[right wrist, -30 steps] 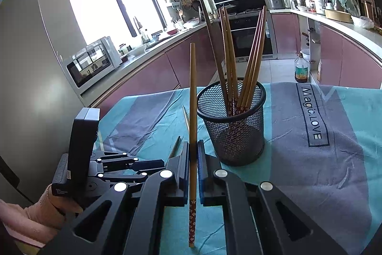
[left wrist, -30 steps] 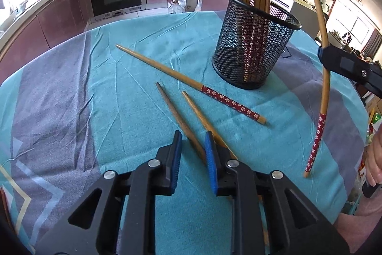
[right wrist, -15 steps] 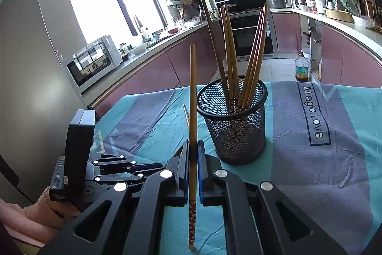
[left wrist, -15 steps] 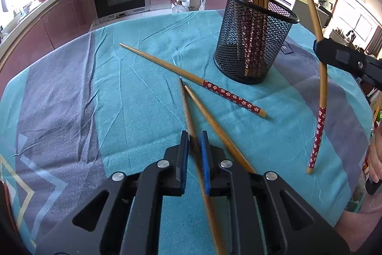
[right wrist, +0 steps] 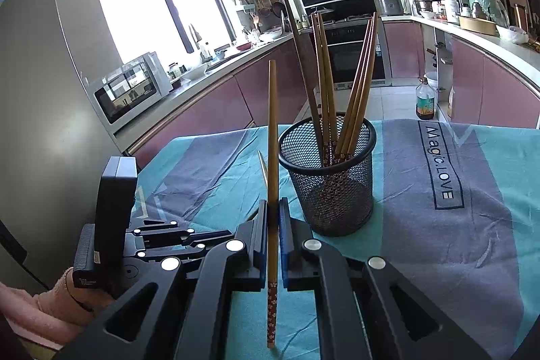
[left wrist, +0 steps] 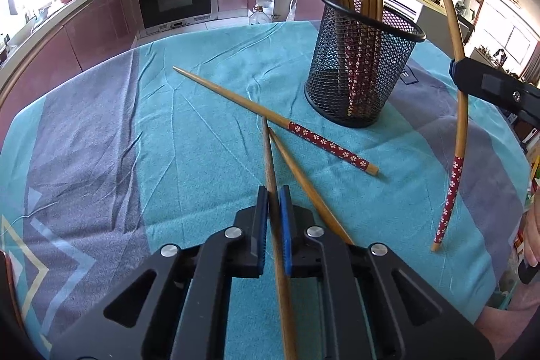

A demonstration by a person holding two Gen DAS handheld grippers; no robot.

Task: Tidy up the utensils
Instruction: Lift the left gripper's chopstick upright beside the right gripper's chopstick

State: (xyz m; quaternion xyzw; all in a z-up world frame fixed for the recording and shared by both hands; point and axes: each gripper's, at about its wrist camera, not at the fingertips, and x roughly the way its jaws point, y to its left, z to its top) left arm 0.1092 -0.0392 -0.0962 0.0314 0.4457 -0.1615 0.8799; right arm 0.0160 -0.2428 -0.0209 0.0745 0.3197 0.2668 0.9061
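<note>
Nearest the left wrist camera, the left gripper (left wrist: 273,208) is clenched on a plain-shafted chopstick (left wrist: 268,157), its jaws having narrowed from an open straddle a second ago, presumably to lift it off the teal tablecloth (left wrist: 202,140). Beside it lie a second bare chopstick (left wrist: 303,181) and a flower-banded chopstick (left wrist: 270,115). Farther off, the right gripper (right wrist: 273,218) keeps an upright chopstick (right wrist: 272,130) pinched vertically, seemingly ready to drop into the black mesh holder (right wrist: 332,191), which already holds several.
</note>
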